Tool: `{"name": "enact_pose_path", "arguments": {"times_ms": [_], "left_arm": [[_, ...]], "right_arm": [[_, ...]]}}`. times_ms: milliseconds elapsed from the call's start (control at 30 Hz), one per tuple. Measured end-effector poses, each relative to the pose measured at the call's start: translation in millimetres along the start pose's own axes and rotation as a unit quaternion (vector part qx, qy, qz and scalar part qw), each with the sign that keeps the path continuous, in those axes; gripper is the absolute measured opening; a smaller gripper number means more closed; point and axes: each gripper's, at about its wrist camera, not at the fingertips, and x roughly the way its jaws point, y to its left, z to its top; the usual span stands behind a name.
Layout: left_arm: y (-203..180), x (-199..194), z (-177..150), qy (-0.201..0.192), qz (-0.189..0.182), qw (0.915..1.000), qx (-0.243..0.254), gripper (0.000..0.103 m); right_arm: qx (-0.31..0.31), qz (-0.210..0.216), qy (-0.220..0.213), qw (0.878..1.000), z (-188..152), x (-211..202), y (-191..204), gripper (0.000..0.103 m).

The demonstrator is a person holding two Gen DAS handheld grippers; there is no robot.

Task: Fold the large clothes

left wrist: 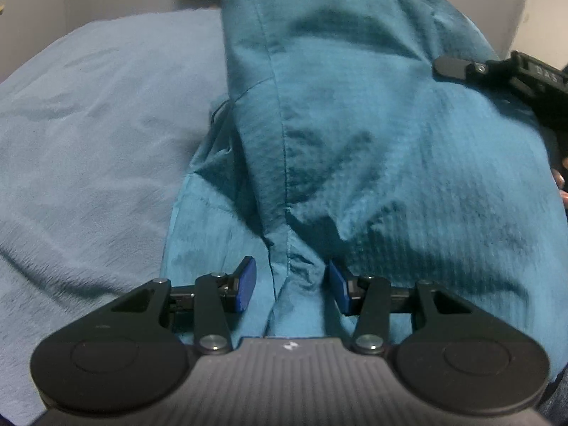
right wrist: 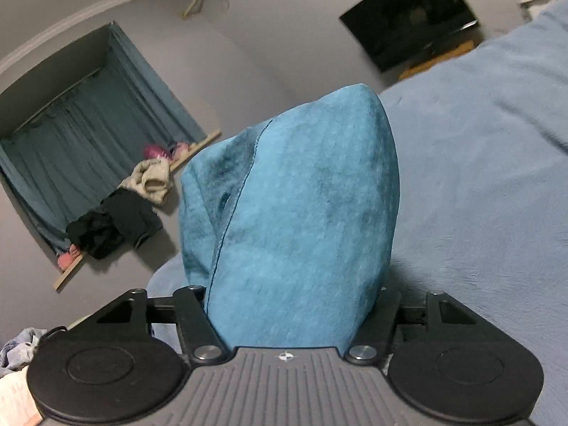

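A large teal garment [left wrist: 355, 124] rises in a tall bunch off the light blue bed cover [left wrist: 88, 142]. In the left wrist view, my left gripper [left wrist: 291, 285] has its blue pads [left wrist: 247, 284] on either side of a gathered seam fold, and the creases run up from that spot. One black finger of my right gripper [left wrist: 451, 65] lies on the cloth at the upper right. In the right wrist view the teal garment [right wrist: 294, 195] fills the whole gap of my right gripper [right wrist: 296, 294]. It hides the pads and stands up above the bed cover [right wrist: 479, 177].
A dark screen [right wrist: 415, 17] hangs on the grey wall beyond the bed. To the left is a window recess with a teal curtain [right wrist: 88, 135] and a heap of dark and beige clothes [right wrist: 117, 220] on its sill. Part of a hand [left wrist: 561, 184] shows at the right edge.
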Motion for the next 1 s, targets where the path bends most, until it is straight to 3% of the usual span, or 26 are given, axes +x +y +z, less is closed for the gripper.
{"name": "enact_pose_path", "arguments": {"times_ms": [200, 300, 467, 567, 633, 733, 900, 1000], "left_arm": [[-29.8, 1.1, 6.4, -0.063, -0.012, 0.9978, 0.015, 0.045], [-49.2, 15.7, 9.8, -0.056, -0.026, 0.9977, 0.028, 0.045], [-74.7, 37.2, 12.6, -0.038, -0.107, 0.9936, 0.002, 0.045], [-96.8, 43.9, 9.8, -0.042, -0.133, 0.9898, 0.027, 0.045], [-111.0, 49.7, 7.4, -0.04, -0.146, 0.9878, 0.038, 0.045], [-117.4, 51.6, 5.4, -0.04, -0.143, 0.9872, 0.058, 0.045], [-105.3, 41.8, 8.2, -0.048, -0.159, 0.9852, 0.042, 0.045], [-104.5, 42.2, 10.5, -0.05, -0.15, 0.9859, 0.053, 0.045]], "right_arm": [[0.067, -0.028, 0.002, 0.997, 17.5, -57.8, -49.5, 0.061], [0.08, -0.045, 0.018, 0.996, 42.8, -77.9, -82.1, 0.061], [0.042, -0.067, 0.058, 0.995, 98.8, -76.0, -119.1, 0.063], [0.022, -0.08, 0.074, 0.994, 133.2, -60.3, -134.0, 0.07], [0.014, -0.123, 0.085, 0.989, 144.2, -44.7, -145.0, 0.085], [0.052, -0.19, 0.108, 0.974, 139.6, -24.2, -159.1, 0.096], [0.074, -0.211, 0.044, 0.974, 129.0, -56.3, -162.8, 0.097], [0.073, -0.242, -0.043, 0.966, 126.0, -88.8, -142.6, 0.097]]}}
